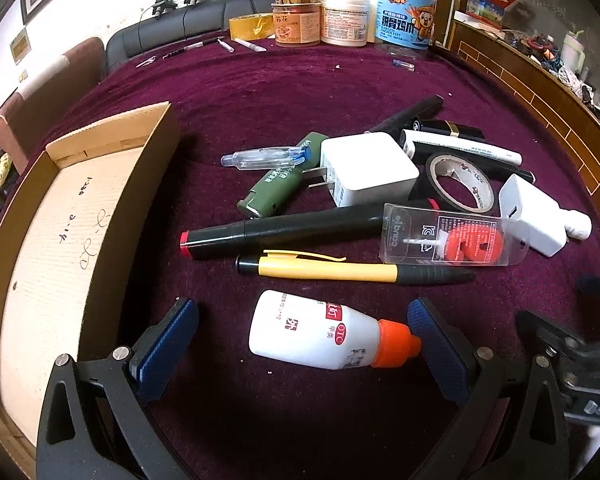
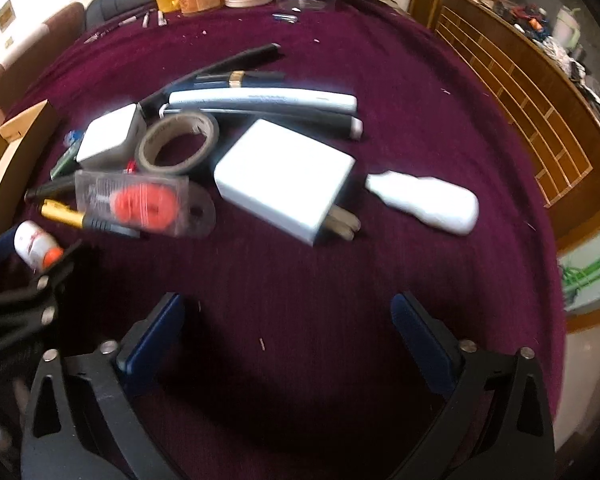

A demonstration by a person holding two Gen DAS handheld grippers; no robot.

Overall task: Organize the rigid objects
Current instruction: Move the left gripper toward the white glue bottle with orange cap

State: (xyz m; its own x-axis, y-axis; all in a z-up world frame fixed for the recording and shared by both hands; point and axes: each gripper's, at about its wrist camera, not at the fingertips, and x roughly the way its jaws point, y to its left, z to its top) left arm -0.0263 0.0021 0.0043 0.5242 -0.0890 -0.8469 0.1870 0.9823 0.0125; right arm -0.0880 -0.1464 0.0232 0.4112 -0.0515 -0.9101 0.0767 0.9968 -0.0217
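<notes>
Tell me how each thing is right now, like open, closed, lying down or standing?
Left tongs: open, around the white bottle, not squeezing.
Right tongs: open, empty.
White bottle: lying down, orange cap on.
Box: open, nothing seen inside.
Yellow pen: lying flat.
Black marker: lying flat, capped.
Tape roll: lying flat.
Big charger: lying flat, prongs out.

The left tongs at the bottom of the left wrist view have black, triangular-cutout plastic arms ending in textured dark-blue fingers, with round silver screws at the joints. The right tongs look the same: black frame, blue fingers, silver screw heads.
</notes>
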